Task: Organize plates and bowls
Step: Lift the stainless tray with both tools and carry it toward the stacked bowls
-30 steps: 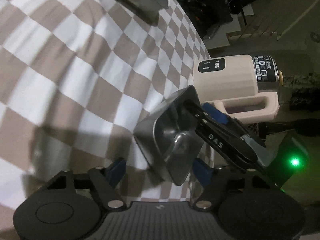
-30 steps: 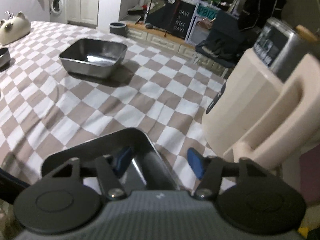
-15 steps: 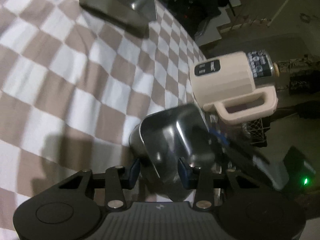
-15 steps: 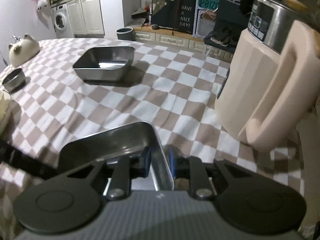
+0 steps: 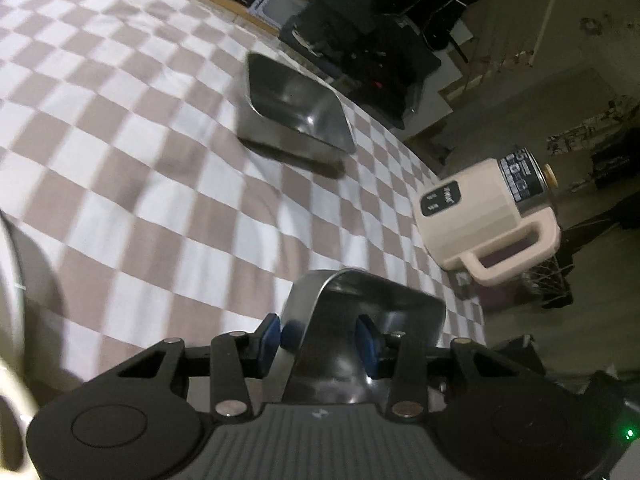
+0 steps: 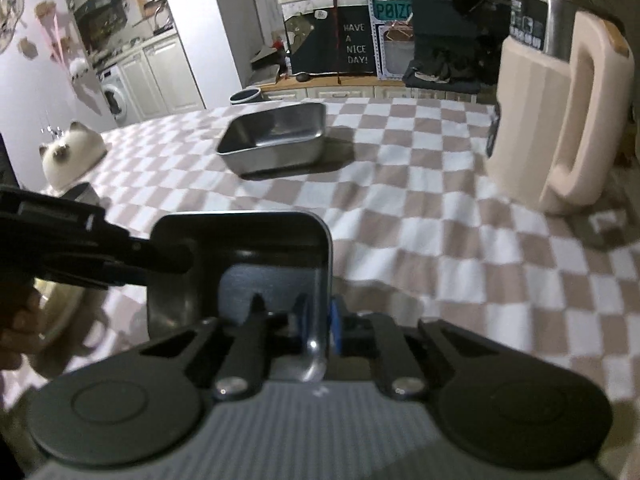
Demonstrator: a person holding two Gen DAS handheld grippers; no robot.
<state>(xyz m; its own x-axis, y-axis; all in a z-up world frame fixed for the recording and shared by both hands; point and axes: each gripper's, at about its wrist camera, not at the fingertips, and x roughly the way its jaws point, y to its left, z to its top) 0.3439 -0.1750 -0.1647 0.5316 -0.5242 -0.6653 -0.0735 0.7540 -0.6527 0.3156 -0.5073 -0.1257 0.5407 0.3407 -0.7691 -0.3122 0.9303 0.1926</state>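
We hold the near steel bowl [image 6: 240, 264] between both tools, low over the checkered counter [image 6: 440, 208]. Our right hand-held gripper [image 6: 318, 326] is clamped on the bowl's right wall, one blue pad inside and one outside with the rim pinched between them. Our left hand-held gripper [image 5: 320, 336] straddles the wall on the opposite side; its blue fingertips [image 5: 269, 330] stand a little off the metal, so we judge it not yet fully closed on the wall, though the blur makes that uncertain.

The relation that matters is where the second steel bowl [image 6: 276, 136] lies: straight ahead of the right tool and slightly to its left, resting on the counter well apart from the one we carry. In the left wrist view the same far bowl [image 5: 296, 116] sits up and ahead, a little left of that tool's line. Its long axis runs roughly across our line of approach. The cream kettle [image 6: 560, 120] stands to the right of the path, near but not in it. Nesting probably calls for carrying forward and setting down square to the far bowl.
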